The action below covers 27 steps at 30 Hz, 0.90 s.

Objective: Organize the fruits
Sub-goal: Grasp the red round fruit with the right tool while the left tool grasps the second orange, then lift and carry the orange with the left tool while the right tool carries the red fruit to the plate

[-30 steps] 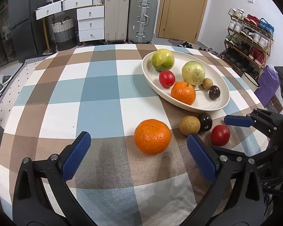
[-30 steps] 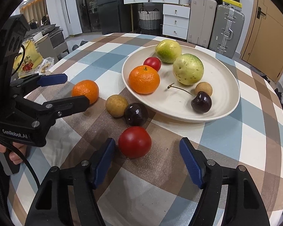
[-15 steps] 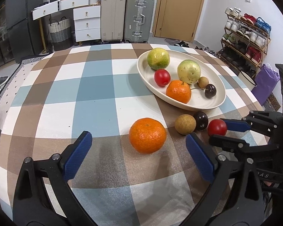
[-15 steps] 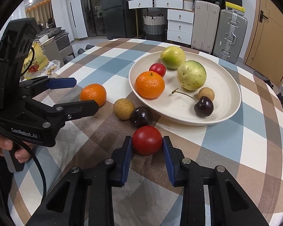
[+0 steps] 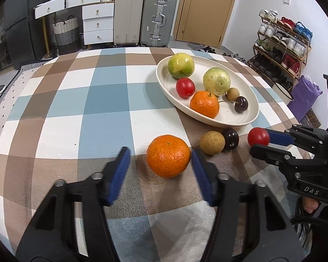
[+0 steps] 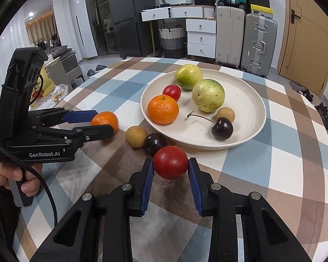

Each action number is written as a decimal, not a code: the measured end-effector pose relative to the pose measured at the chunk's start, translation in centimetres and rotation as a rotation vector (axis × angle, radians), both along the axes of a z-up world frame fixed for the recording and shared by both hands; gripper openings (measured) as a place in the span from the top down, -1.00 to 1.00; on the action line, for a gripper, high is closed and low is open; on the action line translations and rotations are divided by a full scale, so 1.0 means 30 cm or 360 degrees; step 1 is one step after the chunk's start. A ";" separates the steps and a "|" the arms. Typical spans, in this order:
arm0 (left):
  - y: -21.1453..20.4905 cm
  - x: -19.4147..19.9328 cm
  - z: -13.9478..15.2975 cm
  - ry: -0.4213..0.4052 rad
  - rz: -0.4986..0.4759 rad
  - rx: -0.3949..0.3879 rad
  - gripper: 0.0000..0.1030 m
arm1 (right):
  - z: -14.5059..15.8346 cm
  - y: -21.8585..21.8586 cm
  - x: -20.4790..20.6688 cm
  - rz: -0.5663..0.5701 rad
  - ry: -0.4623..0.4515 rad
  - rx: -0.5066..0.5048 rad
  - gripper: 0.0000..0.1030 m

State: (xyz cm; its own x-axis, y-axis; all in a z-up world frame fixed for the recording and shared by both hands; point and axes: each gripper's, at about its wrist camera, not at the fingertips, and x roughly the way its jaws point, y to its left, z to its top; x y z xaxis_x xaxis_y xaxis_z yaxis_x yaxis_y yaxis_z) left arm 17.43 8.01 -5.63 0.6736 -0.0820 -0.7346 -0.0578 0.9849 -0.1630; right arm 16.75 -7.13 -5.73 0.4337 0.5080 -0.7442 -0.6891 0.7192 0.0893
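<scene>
- Right gripper point(image 6: 170, 168) clamped on tomato point(image 6: 170, 162), lifted just off tablecloth point(image 6: 262, 174).
- Left gripper point(image 5: 159, 163) apart, straddling orange point(image 5: 168, 155); right pad point(image 5: 200, 174) near peel.

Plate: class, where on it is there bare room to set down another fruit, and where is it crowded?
The plate is bare along its right side and front, beyond the dark cherry and longan. Its left half is crowded: orange, small tomato, two green fruits packed close.
</scene>
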 end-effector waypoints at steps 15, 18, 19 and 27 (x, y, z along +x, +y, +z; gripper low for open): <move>-0.009 -0.017 0.014 -0.0046 -0.0033 -0.0023 0.26 | 0.007 -0.019 0.004 -0.0024 -0.0005 0.0032 0.37; -0.006 -0.024 0.023 -0.0073 -0.0016 -0.0011 0.26 | 0.017 -0.029 0.010 -0.0034 -0.0014 0.0051 0.37; -0.005 -0.028 0.028 -0.0083 -0.0013 -0.0009 0.26 | 0.021 -0.033 0.012 -0.0039 -0.0015 0.0063 0.37; 0.012 -0.052 0.065 -0.0166 0.0038 -0.0021 0.26 | 0.047 -0.081 0.027 -0.0094 -0.0033 0.0132 0.37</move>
State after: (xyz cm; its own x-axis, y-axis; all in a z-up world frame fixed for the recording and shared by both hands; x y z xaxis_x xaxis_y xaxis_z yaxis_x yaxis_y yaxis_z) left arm 15.86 8.37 -3.67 0.7483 -0.0740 -0.6593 -0.0636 0.9812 -0.1823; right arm 17.58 -9.55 -4.32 0.4795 0.5403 -0.6915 -0.6478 0.7495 0.1364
